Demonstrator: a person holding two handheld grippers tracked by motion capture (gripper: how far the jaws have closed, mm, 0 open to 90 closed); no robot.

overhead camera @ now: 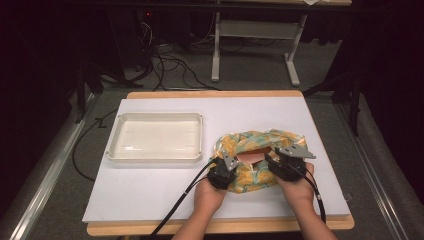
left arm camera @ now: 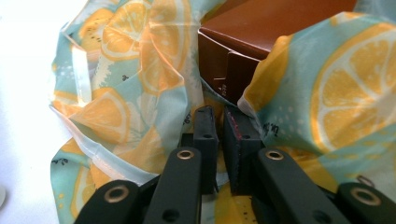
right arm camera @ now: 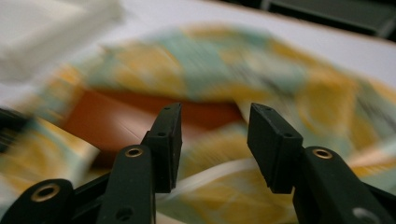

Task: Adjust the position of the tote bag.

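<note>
A lemon-print cloth (overhead camera: 248, 138) lies bunched around a brown box (overhead camera: 252, 156) on the right half of the white table top. In the left gripper view the box (left arm camera: 280, 23) shows through the cloth's (left arm camera: 130, 84) opening. My left gripper (left arm camera: 219, 126) sits at the cloth's near-left edge (overhead camera: 229, 164), its jaws almost together and pinching a fold of the fabric. My right gripper (overhead camera: 279, 156) is at the near-right edge of the bundle. In the blurred right gripper view it (right arm camera: 215, 121) stands open over cloth (right arm camera: 224, 65) and box (right arm camera: 107, 121), with nothing pressed between its pads.
A shallow white tray (overhead camera: 155, 155) stands to the left of the bundle; its corner (right arm camera: 46, 28) shows in the right gripper view. The white board (overhead camera: 150, 195) rests on a wooden table top. Table legs and cables stand on the floor beyond the far edge.
</note>
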